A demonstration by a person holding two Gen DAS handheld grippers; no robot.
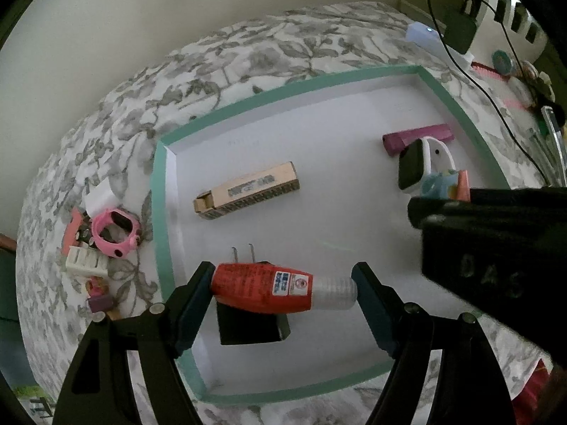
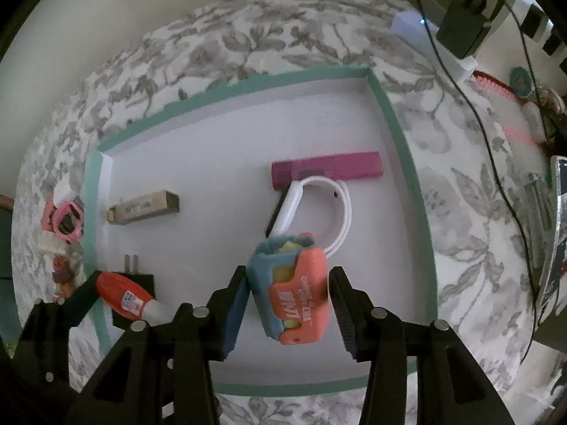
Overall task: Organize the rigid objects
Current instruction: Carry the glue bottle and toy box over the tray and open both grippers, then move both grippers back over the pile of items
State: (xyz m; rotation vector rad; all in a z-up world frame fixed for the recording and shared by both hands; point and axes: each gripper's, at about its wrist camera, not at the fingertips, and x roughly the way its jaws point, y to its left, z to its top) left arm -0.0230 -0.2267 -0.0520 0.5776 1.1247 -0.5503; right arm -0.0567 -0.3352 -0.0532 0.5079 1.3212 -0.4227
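Red bottle [image 1: 264,292] pinched lengthwise in left gripper [image 1: 283,294] over tray [image 1: 161,212]; orange-blue toy [image 2: 288,294] between right gripper [image 2: 287,304] pads, grip uncertain; charger [image 1: 248,329] beneath.

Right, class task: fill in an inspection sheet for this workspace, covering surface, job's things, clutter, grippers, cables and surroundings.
Surface: floral cloth bearing a teal-rimmed white tray.
Job's things: in the tray, brown box, magenta box, white watch, black plug.
Clutter: pink watch and small bits on the cloth, left of the tray.
Grippers: left gripper fingers clamp the red bottle end to end; orange-blue toy sits between right gripper fingers, contact unclear.
Cables: black cable crosses the cloth right of the tray.
Surroundings: pale wall behind.
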